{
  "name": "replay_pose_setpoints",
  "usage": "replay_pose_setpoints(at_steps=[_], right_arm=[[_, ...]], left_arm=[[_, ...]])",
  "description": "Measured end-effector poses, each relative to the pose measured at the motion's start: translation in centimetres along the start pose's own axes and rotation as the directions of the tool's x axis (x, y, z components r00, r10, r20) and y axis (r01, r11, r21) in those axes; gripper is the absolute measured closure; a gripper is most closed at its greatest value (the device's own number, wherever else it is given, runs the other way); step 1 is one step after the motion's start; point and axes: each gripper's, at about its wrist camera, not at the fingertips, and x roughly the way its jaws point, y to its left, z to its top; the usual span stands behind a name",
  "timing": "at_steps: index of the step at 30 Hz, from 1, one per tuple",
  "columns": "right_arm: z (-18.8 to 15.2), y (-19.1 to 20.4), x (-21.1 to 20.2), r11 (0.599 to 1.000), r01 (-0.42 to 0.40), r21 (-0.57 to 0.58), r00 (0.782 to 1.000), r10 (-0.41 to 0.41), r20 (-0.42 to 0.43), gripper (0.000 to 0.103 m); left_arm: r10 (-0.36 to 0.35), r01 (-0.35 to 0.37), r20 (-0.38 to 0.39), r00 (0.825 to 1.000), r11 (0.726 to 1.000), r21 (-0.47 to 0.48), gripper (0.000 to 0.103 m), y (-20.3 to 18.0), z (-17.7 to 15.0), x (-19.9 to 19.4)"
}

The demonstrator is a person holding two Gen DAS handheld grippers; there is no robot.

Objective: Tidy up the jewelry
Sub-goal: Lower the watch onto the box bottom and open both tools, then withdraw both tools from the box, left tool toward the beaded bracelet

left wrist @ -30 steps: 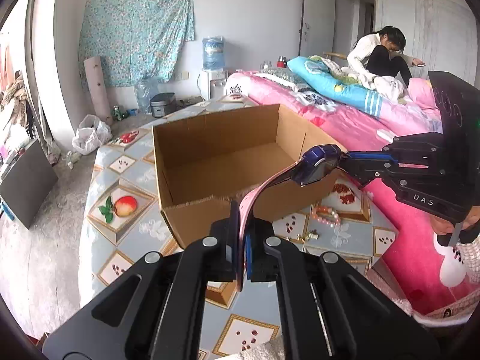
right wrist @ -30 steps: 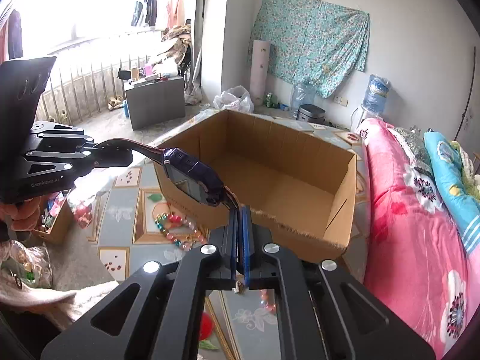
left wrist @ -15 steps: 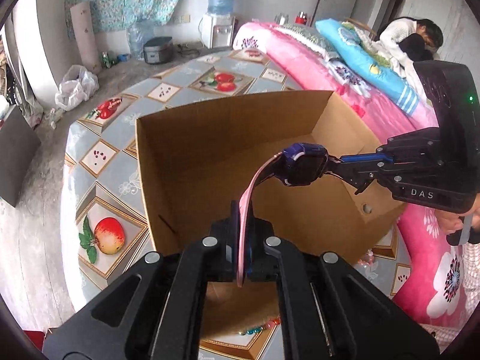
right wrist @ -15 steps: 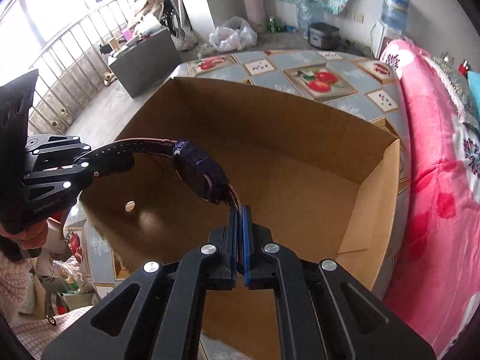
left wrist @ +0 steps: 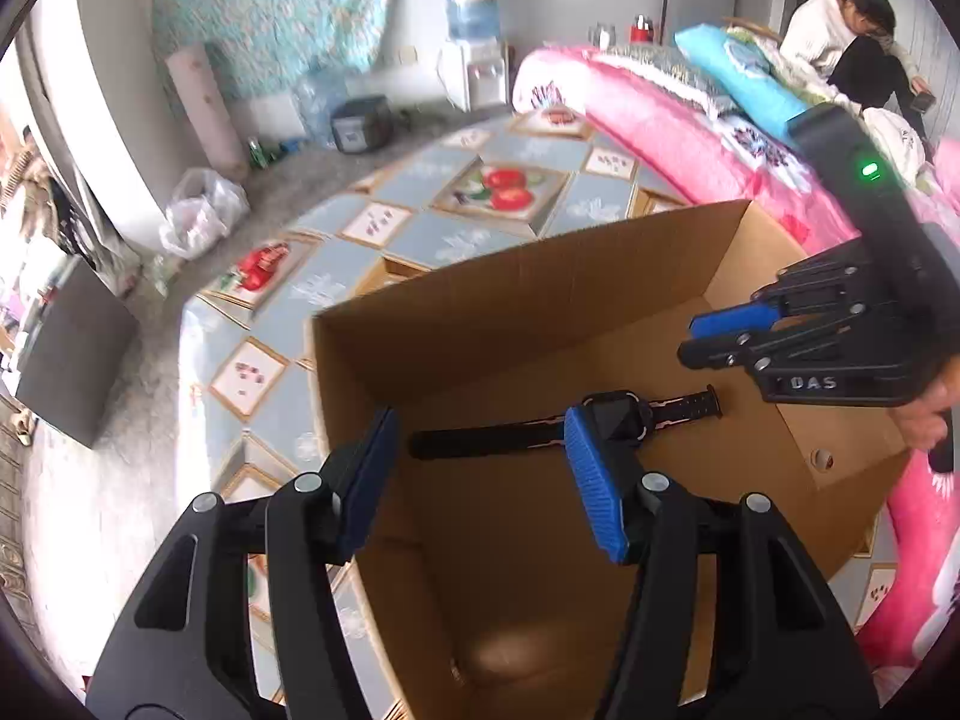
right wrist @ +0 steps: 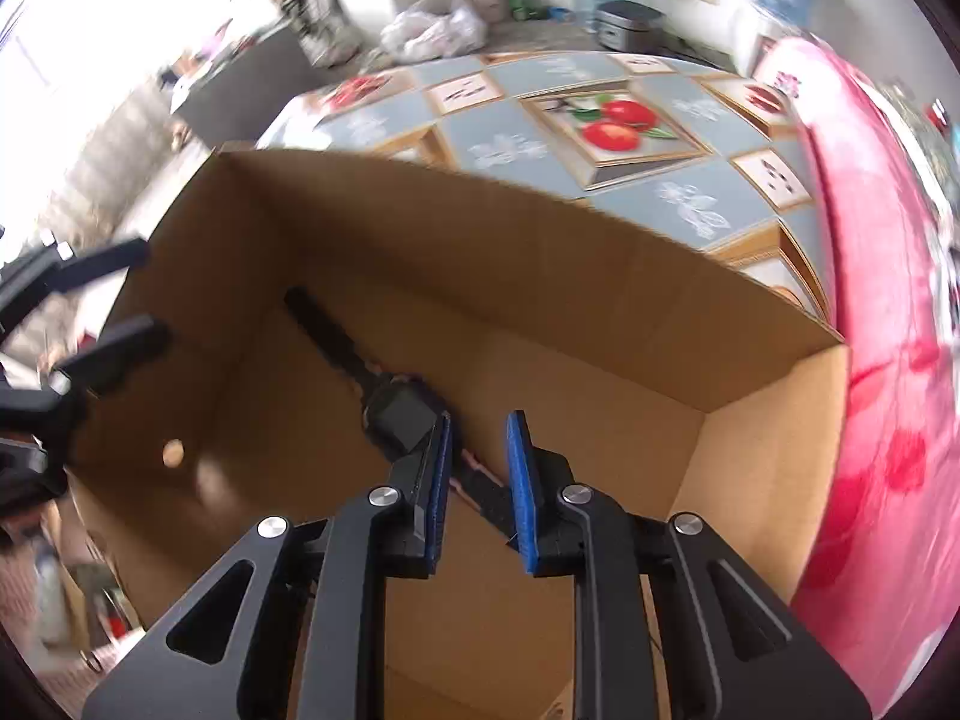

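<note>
A dark watch (left wrist: pixel 612 420) with a black, pink-edged strap lies flat on the floor of the open cardboard box (left wrist: pixel 510 300), touched by neither gripper. My left gripper (left wrist: pixel 480 480) hovers over the box, its jaws opening, with only the watch far below between its blue pads. In the right wrist view the watch (right wrist: pixel 399 411) lies along the box (right wrist: pixel 480 240) floor. My right gripper (right wrist: pixel 480 468) is just above it, jaws opening, and the strap runs under the gap, pads clear of it. The right gripper (left wrist: pixel 720 336) shows at right, the left gripper (right wrist: pixel 102 300) at left.
The box stands on a table with a fruit-pattern tiled cloth (left wrist: pixel 420 228). A pink bed (left wrist: pixel 660 138) runs along the right, with a person (left wrist: pixel 840 42) sitting on it. A water dispenser (left wrist: pixel 471 30) and a plastic bag (left wrist: pixel 204 210) are on the floor beyond.
Both grippers were shut on the watch's strap ends, holding it over the box. Now both have opened, and the watch lies on the box floor. Both have sunk closer to the box.
</note>
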Motion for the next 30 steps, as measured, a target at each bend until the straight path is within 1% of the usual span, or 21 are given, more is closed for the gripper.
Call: replay_pose_setpoints(at_steps=[1,2,3,6,8,10,12,14,16,19,20,24,27,29,30], right_arm=[[0.2,0.7,0.3,0.999,0.012,-0.041,1.000,-0.012,-0.011,0.077],[0.3,1.4,0.6,0.996,0.030,-0.079,0.999,-0.031,-0.019,0.074],[0.4,2.1,1.0,0.993,0.040,-0.110,0.998,-0.044,-0.034,0.068],[1.0,4.0,3.0,0.981,0.056,-0.186,0.991,-0.077,-0.109,0.064],[1.5,4.9,4.2,0.973,0.072,-0.220,0.985,-0.105,-0.139,0.061],[1.7,5.8,5.4,0.960,0.091,-0.265,0.976,-0.139,-0.169,0.060],[1.7,6.2,6.4,0.942,0.141,-0.306,0.962,-0.203,-0.183,0.060],[1.7,6.4,6.8,0.930,0.154,-0.334,0.956,-0.226,-0.186,0.060],[1.8,6.3,6.9,0.918,0.184,-0.350,0.951,-0.257,-0.172,0.060],[2.3,5.5,6.7,0.913,0.227,-0.339,0.947,-0.288,-0.143,0.060],[2.5,5.1,6.6,0.918,0.230,-0.324,0.948,-0.286,-0.137,0.060],[3.3,3.8,6.3,0.950,0.201,-0.240,0.963,-0.237,-0.131,0.060],[3.7,3.6,6.5,0.956,0.196,-0.218,0.965,-0.228,-0.132,0.060],[4.0,3.2,7.1,0.962,0.200,-0.187,0.962,-0.229,-0.148,0.060],[3.9,2.7,7.0,0.966,0.196,-0.169,0.965,-0.220,-0.142,0.060]], left_arm=[[0.021,-0.021,0.028,0.999,1.000,0.000,0.042,0.1,-0.6,-0.9],[0.040,-0.039,0.055,0.998,0.999,-0.009,0.041,0.3,-1.3,-1.8],[0.059,-0.057,0.084,0.995,0.998,-0.029,0.038,0.7,-2.2,-2.8],[0.116,-0.105,0.124,0.986,0.990,-0.092,0.034,1.6,-4.9,-4.5],[0.143,-0.125,0.130,0.981,0.983,-0.136,0.033,2.0,-6.5,-5.2],[0.150,-0.128,0.137,0.979,0.979,-0.160,0.031,2.2,-7.8,-5.5],[0.141,-0.113,0.144,0.980,0.977,-0.183,0.031,2.3,-8.8,-5.6],[0.130,-0.100,0.153,0.980,0.976,-0.192,0.031,2.2,-9.5,-5.6],[0.112,-0.081,0.159,0.981,0.978,-0.190,0.031,2.1,-9.7,-5.2],[0.094,-0.062,0.170,0.981,0.981,-0.184,0.031,1.8,-9.9,-4.8],[0.094,-0.062,0.172,0.981,0.981,-0.184,0.031,1.6,-10.1,-4.9],[0.076,-0.042,0.178,0.981,0.981,-0.189,0.031,1.4,-9.8,-4.2],[0.068,-0.033,0.185,0.980,0.982,-0.185,0.031,1.3,-9.8,-3.9],[0.062,-0.027,0.185,0.981,0.983,-0.184,0.031,1.4,-9.7,-3.7],[0.064,-0.029,0.184,0.981,0.982,-0.187,0.031,1.4,-9.8,-3.6]])
